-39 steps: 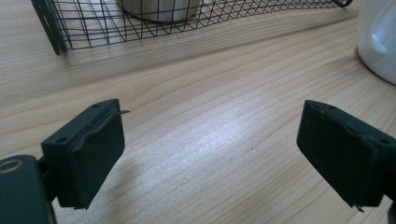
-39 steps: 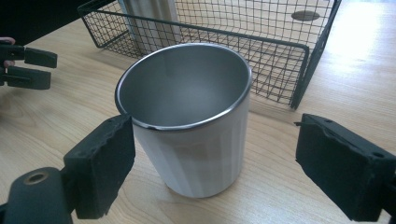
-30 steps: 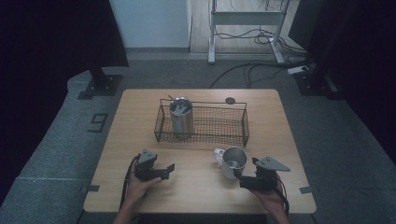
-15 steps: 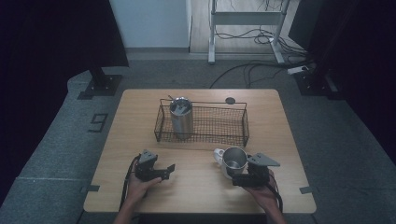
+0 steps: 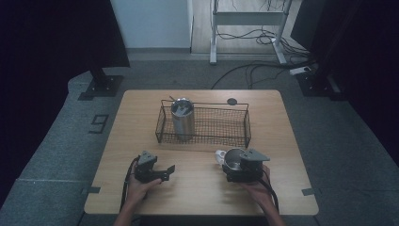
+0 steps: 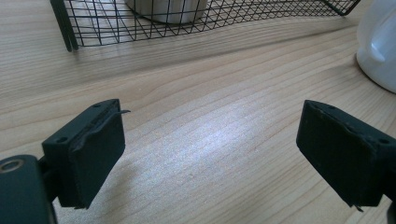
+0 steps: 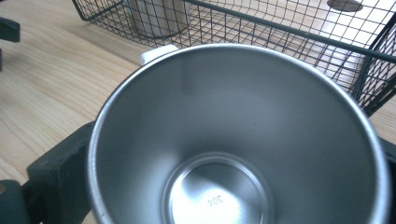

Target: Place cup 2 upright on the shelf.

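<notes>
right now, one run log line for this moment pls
right claw: around steel mug, grip unclear | left claw: open, empty, on table | tumbler: upright in wire basket

A tumbler (image 5: 182,117) stands in the wire basket's (image 5: 235,139) left end, with the mug (image 5: 232,158) just before the basket.

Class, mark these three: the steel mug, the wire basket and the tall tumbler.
steel mug (image 7: 233,135), right gripper view, inner wall.
wire basket (image 5: 223,126), high view, mesh floor.
tall tumbler (image 5: 183,123), high view, side wall.
</notes>
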Demonstrator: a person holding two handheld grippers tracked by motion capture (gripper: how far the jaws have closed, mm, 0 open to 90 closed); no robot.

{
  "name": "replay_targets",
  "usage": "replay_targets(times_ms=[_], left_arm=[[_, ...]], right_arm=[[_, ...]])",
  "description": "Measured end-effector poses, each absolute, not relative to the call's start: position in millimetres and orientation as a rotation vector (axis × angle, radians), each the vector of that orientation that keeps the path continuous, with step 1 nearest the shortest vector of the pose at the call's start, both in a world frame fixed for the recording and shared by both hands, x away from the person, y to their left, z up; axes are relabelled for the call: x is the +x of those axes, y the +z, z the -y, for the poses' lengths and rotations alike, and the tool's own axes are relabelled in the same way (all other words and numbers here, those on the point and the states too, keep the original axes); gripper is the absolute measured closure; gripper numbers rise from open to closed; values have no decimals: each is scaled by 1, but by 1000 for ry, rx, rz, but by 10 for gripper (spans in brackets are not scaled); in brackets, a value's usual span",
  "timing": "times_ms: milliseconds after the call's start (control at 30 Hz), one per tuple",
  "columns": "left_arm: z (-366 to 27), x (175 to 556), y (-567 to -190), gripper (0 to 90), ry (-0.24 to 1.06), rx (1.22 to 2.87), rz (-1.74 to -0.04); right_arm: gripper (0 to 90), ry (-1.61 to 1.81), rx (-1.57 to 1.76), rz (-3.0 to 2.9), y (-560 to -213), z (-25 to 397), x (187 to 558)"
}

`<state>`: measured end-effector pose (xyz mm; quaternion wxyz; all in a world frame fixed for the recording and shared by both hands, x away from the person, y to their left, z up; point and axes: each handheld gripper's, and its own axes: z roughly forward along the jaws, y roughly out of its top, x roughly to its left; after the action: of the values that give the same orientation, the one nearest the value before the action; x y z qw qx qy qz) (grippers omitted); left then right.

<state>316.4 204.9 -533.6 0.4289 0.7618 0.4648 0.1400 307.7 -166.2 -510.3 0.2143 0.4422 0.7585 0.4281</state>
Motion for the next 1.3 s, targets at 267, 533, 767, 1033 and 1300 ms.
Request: replay_targets(times_ms=[267, 533, 767, 1033, 1300], left_arm=[[-204, 317, -535, 81, 346, 1907, -1161], [-206, 317, -534, 81, 341, 1905, -1163], [-206, 316, -534, 81, 334, 1906, -1161], [-206, 317, -534, 82, 329, 1913, -1154], [-207, 316, -531, 84, 329, 1898, -1156]], right_arm=[[64, 1166, 1198, -2086, -513, 166, 305], [65, 1151, 1163, -2091, -512, 165, 302], [66, 1179, 1158, -2076, -505, 166, 298], [66, 1232, 1128, -2074, -494, 169, 295], [66, 1260, 1129, -2086, -488, 173, 295]])
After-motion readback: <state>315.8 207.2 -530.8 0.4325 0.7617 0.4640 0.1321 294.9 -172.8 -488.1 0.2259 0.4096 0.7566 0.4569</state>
